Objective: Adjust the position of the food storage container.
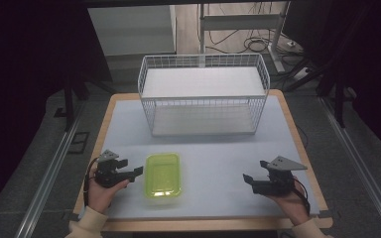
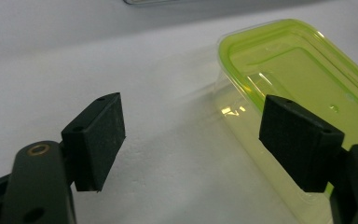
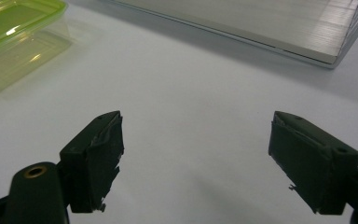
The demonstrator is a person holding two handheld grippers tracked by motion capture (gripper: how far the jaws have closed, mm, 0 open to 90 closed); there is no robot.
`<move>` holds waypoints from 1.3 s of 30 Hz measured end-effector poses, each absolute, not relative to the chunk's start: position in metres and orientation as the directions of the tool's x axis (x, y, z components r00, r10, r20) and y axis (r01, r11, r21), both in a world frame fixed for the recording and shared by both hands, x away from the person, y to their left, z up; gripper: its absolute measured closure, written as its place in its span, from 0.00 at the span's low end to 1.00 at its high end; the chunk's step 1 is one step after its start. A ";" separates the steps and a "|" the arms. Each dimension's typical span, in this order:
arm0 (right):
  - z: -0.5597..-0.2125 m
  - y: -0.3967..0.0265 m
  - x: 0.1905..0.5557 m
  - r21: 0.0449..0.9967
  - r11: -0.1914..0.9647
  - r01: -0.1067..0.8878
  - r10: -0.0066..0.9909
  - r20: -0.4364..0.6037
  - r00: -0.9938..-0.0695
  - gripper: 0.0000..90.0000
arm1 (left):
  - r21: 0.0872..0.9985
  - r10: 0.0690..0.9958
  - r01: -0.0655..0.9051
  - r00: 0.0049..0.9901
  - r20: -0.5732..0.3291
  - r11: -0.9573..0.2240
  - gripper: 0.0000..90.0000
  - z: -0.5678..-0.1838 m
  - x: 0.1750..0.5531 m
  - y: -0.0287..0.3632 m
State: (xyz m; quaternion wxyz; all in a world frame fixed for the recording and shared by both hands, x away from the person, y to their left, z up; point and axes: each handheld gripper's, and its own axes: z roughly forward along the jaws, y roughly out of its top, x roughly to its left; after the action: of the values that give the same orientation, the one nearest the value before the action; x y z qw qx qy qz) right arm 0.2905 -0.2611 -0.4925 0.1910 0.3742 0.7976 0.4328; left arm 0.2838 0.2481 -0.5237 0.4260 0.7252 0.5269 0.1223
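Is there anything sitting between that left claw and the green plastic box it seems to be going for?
Nothing visible. The left gripper has its jaws open right beside the green container, with bare table between them. The wire basket stands farther back.

A white wire basket [image 1: 203, 94] stands at the table's [image 1: 218, 203] far side (cables [image 1: 250, 44] on the floor beyond).

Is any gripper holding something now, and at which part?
Nothing is held. The left gripper is open beside the green container; the right gripper is open over bare table.
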 end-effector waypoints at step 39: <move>-0.494 -0.261 0.287 0.816 0.365 0.448 0.777 -0.001 -0.630 0.22 | 0.674 0.756 0.689 0.583 -0.297 -0.267 1.00 -0.515 0.243 0.238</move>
State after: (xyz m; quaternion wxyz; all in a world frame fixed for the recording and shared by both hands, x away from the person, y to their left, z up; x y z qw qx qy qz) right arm 0.2867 -0.2607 -0.4935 0.1979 0.3819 0.8020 0.4145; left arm 0.2426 0.2376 -0.5151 0.4000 0.7947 0.4546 0.0422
